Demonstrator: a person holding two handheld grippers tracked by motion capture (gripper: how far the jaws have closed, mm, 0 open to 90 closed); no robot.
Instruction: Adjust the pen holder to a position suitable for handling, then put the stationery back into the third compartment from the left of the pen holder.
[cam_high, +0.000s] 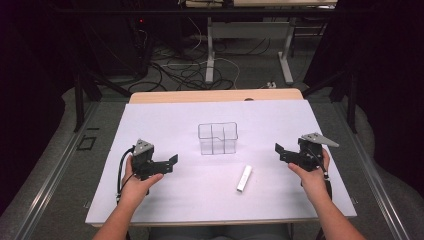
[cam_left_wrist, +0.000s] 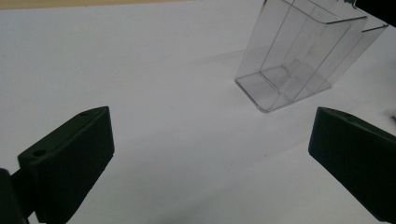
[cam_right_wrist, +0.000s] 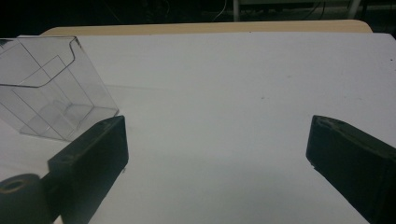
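A clear plastic box (cam_high: 217, 138) with inner dividers stands upright near the middle of the white table top (cam_high: 165, 120); it also appears as the clear box (cam_left_wrist: 299, 56) at the upper right of the left gripper view and the clear box (cam_right_wrist: 51, 88) at the left of the right gripper view. A small white stick-shaped object (cam_high: 244, 178) lies in front of the box, to its right. My left gripper (cam_high: 173, 161) is held at the left, jaws wide apart and empty, seen as the left gripper (cam_left_wrist: 210, 158). My right gripper (cam_high: 278, 149) is at the right, open and empty, seen as the right gripper (cam_right_wrist: 217, 158).
The white sheet covers a wooden table (cam_high: 215, 95) whose far edge shows beyond it. Behind are a dark floor with tangled cables (cam_high: 185, 70) and the white legs of another table (cam_high: 210, 55).
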